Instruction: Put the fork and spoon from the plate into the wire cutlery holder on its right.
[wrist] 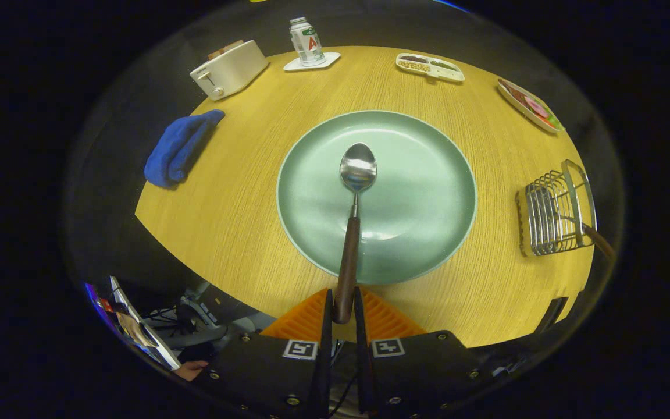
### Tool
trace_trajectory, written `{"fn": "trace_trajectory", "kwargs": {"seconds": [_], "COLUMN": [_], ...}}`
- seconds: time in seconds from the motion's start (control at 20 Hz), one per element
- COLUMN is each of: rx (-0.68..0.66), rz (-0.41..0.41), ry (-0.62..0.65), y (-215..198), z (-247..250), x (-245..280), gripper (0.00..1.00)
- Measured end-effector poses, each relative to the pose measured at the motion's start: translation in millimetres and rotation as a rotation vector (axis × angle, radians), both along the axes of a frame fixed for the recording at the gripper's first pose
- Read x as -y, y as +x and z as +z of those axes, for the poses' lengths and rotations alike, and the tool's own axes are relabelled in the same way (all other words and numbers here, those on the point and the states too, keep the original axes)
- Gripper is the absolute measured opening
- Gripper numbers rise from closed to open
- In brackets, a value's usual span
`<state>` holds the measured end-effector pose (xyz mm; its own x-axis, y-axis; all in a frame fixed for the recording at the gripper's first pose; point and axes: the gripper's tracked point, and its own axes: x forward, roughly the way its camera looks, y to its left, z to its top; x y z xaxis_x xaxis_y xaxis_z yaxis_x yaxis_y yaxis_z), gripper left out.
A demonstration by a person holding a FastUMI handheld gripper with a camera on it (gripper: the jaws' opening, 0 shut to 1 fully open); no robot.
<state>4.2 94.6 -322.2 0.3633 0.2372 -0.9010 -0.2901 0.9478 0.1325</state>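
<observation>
Round wood-grain table [242, 221], smooth pale green round plate [422, 233] at centre, chrome wire cutlery holder [550, 212] to its right with a brown handle poking out, spoon [351, 233] with shiny metal bowl and dark wooden handle, long axis pointing straight ahead over the plate, gripper [344, 308] nearly closed, both fingers clamped on the handle's end.

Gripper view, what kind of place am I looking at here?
Probably a staged dining or kitchen table in a test booth. A green plate sits mid-table, a toaster and snack trays along the far edge, a wire cutlery holder to its right. The tongs grip a spoon.
</observation>
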Motion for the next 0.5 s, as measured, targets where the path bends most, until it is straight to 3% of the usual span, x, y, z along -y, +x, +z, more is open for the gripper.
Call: {"fn": "trace_trajectory", "kwargs": {"seconds": [0.05,0.5], "rx": [-0.012,-0.014], "rz": [0.028,0.104], "ry": [-0.010,-0.014], "y": [-6.9,-13.8], "z": [3.1,39.0], "x": [-0.4,28.1], "gripper": [0.07,0.07]}}
